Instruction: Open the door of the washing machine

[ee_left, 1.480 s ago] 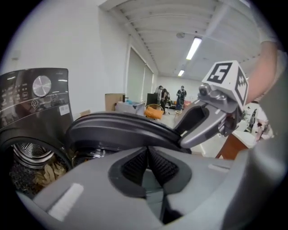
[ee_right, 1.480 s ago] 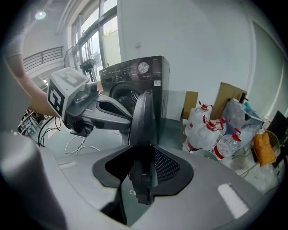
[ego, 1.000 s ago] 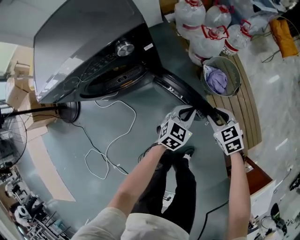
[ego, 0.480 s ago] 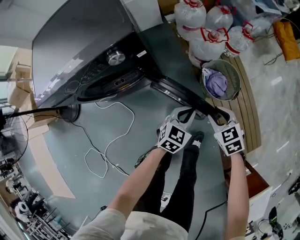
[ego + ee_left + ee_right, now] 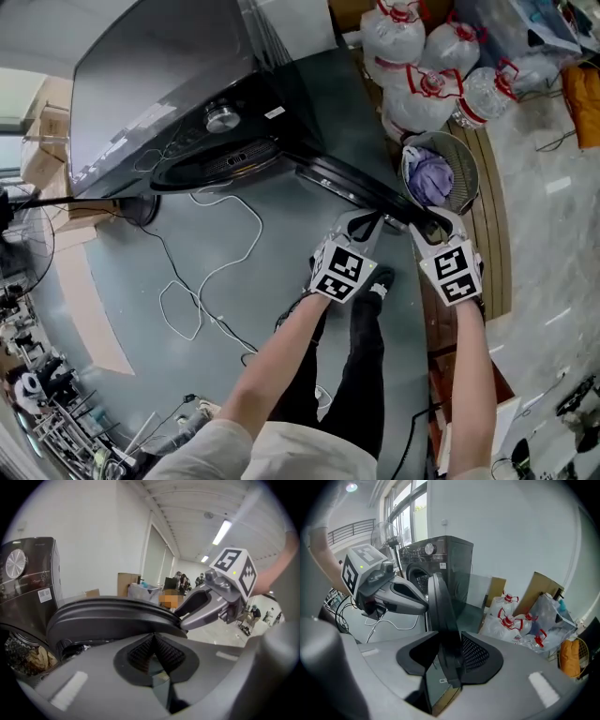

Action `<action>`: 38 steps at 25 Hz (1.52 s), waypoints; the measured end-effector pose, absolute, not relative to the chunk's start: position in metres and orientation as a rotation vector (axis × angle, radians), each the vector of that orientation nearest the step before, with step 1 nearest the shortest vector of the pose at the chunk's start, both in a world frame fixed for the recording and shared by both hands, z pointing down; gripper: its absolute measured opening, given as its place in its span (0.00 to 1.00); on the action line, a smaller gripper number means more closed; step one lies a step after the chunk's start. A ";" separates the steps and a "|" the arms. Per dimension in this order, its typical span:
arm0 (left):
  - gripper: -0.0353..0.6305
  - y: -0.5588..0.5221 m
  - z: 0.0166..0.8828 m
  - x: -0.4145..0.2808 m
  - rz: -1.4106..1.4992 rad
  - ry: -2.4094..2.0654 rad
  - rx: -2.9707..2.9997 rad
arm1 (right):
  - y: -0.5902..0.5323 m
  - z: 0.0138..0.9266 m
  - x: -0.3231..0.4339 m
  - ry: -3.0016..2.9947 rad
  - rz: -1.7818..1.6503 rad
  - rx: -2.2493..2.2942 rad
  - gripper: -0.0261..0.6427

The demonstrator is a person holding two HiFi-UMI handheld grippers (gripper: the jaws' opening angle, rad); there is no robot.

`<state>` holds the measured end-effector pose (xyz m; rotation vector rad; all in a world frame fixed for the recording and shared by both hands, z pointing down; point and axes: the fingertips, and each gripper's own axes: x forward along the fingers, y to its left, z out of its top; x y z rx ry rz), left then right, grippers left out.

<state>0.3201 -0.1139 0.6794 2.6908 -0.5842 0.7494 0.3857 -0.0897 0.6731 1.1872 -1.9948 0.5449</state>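
A: Right gripper [image 5: 449, 656] clamped on the rim of the washing-machine door [image 5: 361, 192]; left gripper [image 5: 153, 653] pinched shut, empty, just beside it.
B: Stiff, hinged, probably heavy. That outer rim looks the best hold.

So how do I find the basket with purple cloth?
Start at the dark grey washing machine and follow its open black door outward. Beside the clear water jugs stands a round metal mesh basket, the only thing holding crumpled purple cloth.
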 end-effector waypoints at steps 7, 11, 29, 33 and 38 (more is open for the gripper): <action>0.14 -0.136 0.680 0.345 0.717 -0.694 2.610 | -0.119 0.674 0.412 -2.001 0.499 1.090 0.24; 0.14 -0.152 0.678 0.356 0.703 -0.746 2.594 | -0.139 0.671 0.423 -2.009 0.467 1.066 0.24; 0.14 -0.208 0.672 0.386 0.699 -0.888 2.511 | -0.209 0.662 0.461 -2.030 0.383 1.098 0.24; 0.14 -0.207 0.672 0.391 0.686 -0.903 2.509 | -0.208 0.663 0.465 -2.037 0.375 1.123 0.24; 0.14 -0.208 0.673 0.389 0.672 -0.937 2.481 | -0.207 0.663 0.464 -2.015 0.361 1.163 0.22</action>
